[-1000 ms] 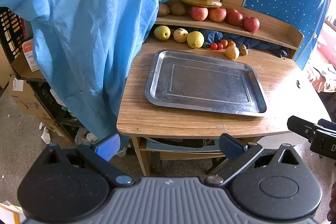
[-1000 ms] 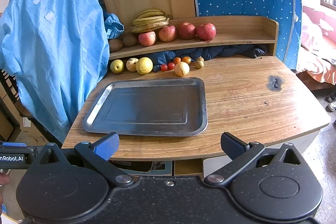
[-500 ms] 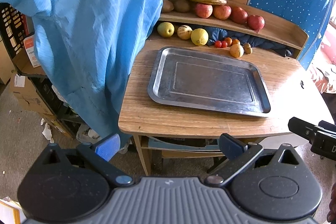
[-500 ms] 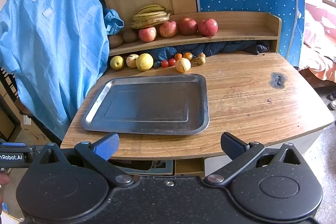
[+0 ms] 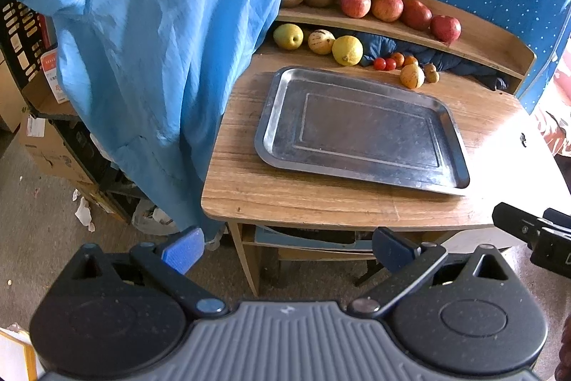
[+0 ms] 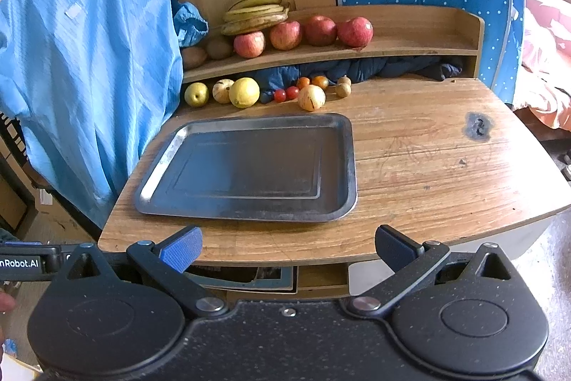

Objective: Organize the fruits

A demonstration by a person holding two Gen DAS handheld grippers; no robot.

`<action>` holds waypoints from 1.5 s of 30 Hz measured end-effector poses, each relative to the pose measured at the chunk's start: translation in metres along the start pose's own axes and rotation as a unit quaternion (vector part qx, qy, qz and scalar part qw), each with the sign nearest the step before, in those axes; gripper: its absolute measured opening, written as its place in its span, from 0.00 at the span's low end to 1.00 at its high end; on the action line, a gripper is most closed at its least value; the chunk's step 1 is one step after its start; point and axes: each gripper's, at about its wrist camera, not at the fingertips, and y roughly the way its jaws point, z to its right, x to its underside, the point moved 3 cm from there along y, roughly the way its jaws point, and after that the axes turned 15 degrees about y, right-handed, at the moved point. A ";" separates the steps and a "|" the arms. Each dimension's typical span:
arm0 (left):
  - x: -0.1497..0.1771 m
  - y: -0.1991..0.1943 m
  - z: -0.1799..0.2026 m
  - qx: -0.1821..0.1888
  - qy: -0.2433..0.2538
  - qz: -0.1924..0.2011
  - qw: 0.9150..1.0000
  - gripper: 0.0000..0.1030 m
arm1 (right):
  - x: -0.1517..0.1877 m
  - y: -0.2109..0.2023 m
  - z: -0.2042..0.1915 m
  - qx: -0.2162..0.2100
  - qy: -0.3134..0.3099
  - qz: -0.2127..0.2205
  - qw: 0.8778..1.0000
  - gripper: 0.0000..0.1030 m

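Both grippers are being held short of the near edge of the wooden table [image 6: 428, 145], off its surface. The left gripper [image 5: 285, 247] is being kept with its jaws spread wide and nothing between them; the right gripper [image 6: 289, 247] is likewise being held wide apart and empty. In the left view the right gripper is being cut off at the right border, and in the right view only a black bar of the left gripper is being shown at the left border.

Open tabletop is being left to the right of the metal tray [image 6: 351, 166], up to the curved table edge, with a dark burn mark [image 6: 478, 127] there. On the left, a hanging blue cloth [image 5: 142, 41] is crowding the table's left edge and hiding whatever is behind it.

The tray is lying flat on the left half of the table and is holding nothing. Behind it, on the tabletop, a pear [image 6: 196, 94], a striped melon [image 6: 223, 91], a lemon [image 6: 244, 92], cherry tomatoes [image 6: 285, 93], a second striped fruit [image 6: 311, 98] and two small brown fruits [image 6: 343, 87] are being lined up. On the shelf [image 6: 410, 47] above, bananas [image 6: 255, 13], four red apples [image 6: 303, 33] and two kiwis [image 6: 205, 52] are being kept. A dark blue cloth [image 6: 374, 68] is being tucked under the shelf, its far part lost in shadow. Beneath the table, items are being only partly shown and cannot be made out.
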 end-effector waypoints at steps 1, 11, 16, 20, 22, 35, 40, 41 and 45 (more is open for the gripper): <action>-0.001 0.001 0.000 0.000 -0.001 -0.002 1.000 0.99 | 0.000 0.002 0.000 0.000 -0.001 -0.002 1.000 1.00; -0.012 0.012 0.003 -0.018 -0.021 -0.024 0.999 0.99 | -0.018 0.025 0.006 -0.016 -0.012 -0.025 0.999 1.00; -0.025 0.024 0.007 -0.038 -0.043 -0.041 0.998 0.99 | -0.035 0.045 0.012 -0.023 -0.026 -0.039 0.999 1.00; -0.036 0.036 0.012 -0.052 -0.065 -0.055 0.995 0.99 | -0.052 0.062 0.021 -0.029 -0.037 -0.050 0.998 1.00; -0.042 0.040 0.016 -0.058 -0.072 -0.059 0.994 0.99 | -0.060 0.068 0.027 -0.034 -0.040 -0.053 0.997 1.00; -0.077 0.060 0.063 -0.085 -0.107 -0.083 0.987 0.99 | -0.117 0.098 0.074 -0.063 -0.060 -0.072 0.994 1.00; -0.086 0.063 0.079 -0.097 -0.118 -0.096 0.984 0.99 | -0.130 0.104 0.087 -0.086 -0.065 -0.080 0.991 1.00; -0.086 0.063 0.081 -0.100 -0.119 -0.098 0.983 0.99 | -0.132 0.105 0.088 -0.093 -0.065 -0.081 0.990 1.00; -0.089 0.063 0.084 -0.114 -0.120 -0.109 0.980 0.99 | -0.132 0.109 0.088 -0.126 -0.068 -0.086 0.986 1.00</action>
